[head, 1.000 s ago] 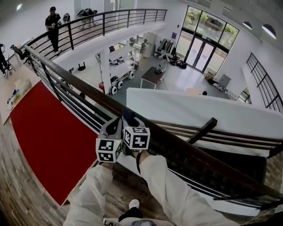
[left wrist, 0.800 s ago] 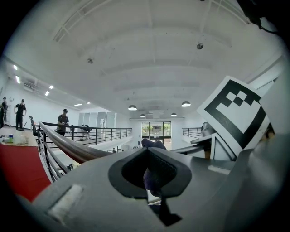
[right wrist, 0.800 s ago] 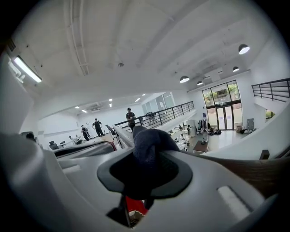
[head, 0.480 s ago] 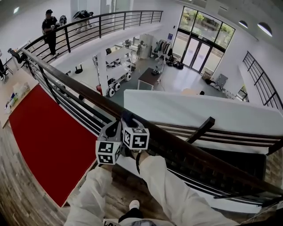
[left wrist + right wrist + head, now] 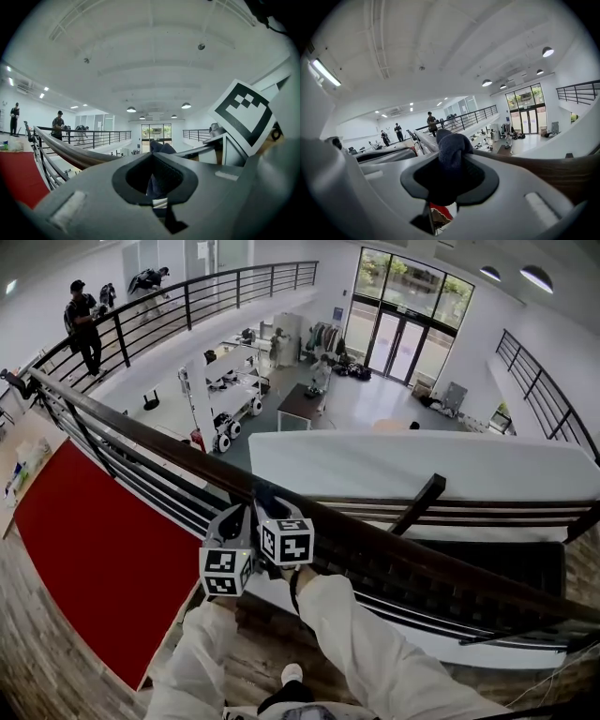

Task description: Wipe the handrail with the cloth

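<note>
The handrail (image 5: 150,439) crosses in front of me from far left to near right, with the railing bars below it. On it, directly ahead, sit my left gripper (image 5: 232,521) and my right gripper (image 5: 272,507), side by side and touching, the cloth (image 5: 267,495) clamped between the jaws of both and lying on the rail top. My legs (image 5: 375,652) stand below and behind them. A mat (image 5: 94,540) lies on the floor to my left, on my side of the rail. Beyond the rail is the lower floor, with a table (image 5: 302,404) near its middle (entrance doors (image 5: 394,329) behind that). A person (image 5: 82,320) stands far left beside the curved balcony railing (image 5: 216,282).
</note>
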`<state>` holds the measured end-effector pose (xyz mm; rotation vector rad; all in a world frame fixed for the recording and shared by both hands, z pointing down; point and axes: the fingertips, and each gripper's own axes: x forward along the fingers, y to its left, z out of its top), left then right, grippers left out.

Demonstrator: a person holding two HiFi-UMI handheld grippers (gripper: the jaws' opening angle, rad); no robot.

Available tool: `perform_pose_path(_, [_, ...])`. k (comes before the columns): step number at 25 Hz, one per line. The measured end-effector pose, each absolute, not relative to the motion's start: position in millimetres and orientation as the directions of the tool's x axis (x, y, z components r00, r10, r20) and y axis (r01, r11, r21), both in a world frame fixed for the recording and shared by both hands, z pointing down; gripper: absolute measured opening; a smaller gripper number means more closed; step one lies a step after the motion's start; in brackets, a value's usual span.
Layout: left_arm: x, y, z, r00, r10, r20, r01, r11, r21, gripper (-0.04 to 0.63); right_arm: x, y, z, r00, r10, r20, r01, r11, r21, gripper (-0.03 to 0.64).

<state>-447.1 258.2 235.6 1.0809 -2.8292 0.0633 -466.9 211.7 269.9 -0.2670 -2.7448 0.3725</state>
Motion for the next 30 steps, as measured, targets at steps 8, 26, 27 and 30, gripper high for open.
perform_pose_path(8, [-432.5,241.6,237.7,-0.715,-0.687,0.129,-0.693,0.721,0.001,-0.003,-446.3,188.6,271.2,-0.926,0.179,0.331,0.091,0.960,-0.265,0.098])
perform_pose_path(26, [-398.7,198.3,245.1,-0.641,-0.756,0.132,-0.762,0.647,0.012,-0.003,-397.0,146.1,273.6,-0.933,0.084,0.349,-0.014,0.963,-0.270,0.098])
perform_pose_path(27, [-397.9,195.8,244.9,-0.637,-0.760,0.131,-0.765,0.644,0.011,-0.003,-394.2,143.1,273.5,-0.934,0.078,0.347,-0.019,0.963,-0.267,0.098])
perform_pose_path(30, [-392.6,185.9,246.1,-0.626,-0.768,0.136,-0.775,0.632,0.008,-0.003,-382.0,131.4,271.3,-0.937,0.063,0.345,-0.028,0.967,-0.253,0.100])
